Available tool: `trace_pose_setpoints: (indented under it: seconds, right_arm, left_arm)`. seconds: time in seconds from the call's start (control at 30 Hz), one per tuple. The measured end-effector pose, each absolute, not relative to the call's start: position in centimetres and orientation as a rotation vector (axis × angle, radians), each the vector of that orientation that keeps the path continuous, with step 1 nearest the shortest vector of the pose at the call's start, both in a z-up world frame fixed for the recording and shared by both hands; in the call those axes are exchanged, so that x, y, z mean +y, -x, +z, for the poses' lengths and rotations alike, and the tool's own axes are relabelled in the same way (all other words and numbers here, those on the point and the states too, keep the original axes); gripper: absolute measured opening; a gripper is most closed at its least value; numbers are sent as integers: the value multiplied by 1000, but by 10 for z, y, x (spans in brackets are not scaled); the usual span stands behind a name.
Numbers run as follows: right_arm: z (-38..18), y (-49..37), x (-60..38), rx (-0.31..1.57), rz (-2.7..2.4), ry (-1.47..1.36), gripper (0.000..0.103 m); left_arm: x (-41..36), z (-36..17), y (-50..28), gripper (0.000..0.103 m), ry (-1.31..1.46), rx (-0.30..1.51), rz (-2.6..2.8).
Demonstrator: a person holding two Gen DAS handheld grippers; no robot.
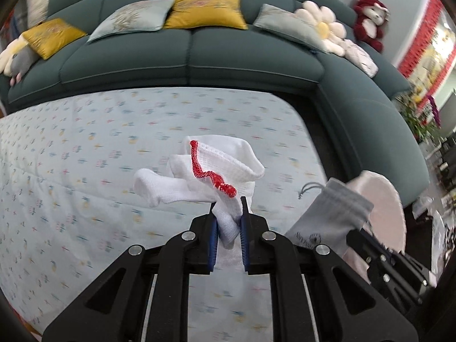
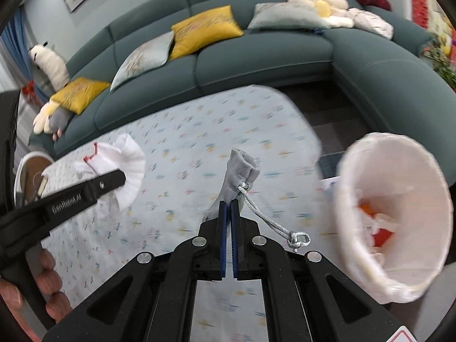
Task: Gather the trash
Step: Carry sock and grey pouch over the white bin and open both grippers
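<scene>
The left tongs [image 1: 229, 222] pinch a white mesh bag [image 1: 211, 168] with a red drawstring [image 1: 205, 171], held at frame centre above the floral-clothed surface [image 1: 85, 148]. The right tongs [image 2: 228, 213] are pressed together on a grey drawstring pouch [image 2: 242, 168], mid-frame. At right, a white-lined trash bin [image 2: 393, 222] tilts open, with orange scraps inside. A teal sofa [image 1: 242, 54] spans the top.

My left wrist view faces the sofa [image 1: 199, 54] from close above the patterned desk [image 1: 71, 142]. My right wrist view looks likewise, further right; both share sofa, desk, white bin [image 2: 399, 213].
</scene>
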State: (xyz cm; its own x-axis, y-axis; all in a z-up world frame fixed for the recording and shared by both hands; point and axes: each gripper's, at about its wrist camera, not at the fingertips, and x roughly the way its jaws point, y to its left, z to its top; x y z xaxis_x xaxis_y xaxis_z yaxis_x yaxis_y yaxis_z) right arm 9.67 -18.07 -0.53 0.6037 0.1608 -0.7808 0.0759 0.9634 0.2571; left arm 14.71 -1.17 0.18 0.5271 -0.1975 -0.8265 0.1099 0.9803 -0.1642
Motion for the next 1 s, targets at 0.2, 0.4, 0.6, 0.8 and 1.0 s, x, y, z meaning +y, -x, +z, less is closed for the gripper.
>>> trace_pose_setpoints:
  seconds: [0.2,0.4,0.6,0.8,1.0]
  right_arm:
    - [15,-69,-242,873,-21,-298,3]
    - [21,-50,-292,840,-83,-337,3]
    - [21,-36,-328,824,-131,-368,3]
    - [16,-28,-356,815,-165,-394,3]
    - [9,-23,-379,819,-188,-411,3]
  left_arm:
    - [-71,14,-127,13,39,987,-259]
    - [-126,19,-110,13,-33,984,-327]
    - [-170,19,-97,13,-92,984,-379]
    - [-204,14,-90,13,-144,991,-418]
    - [-232,10,-88,13,-181,996,-458]
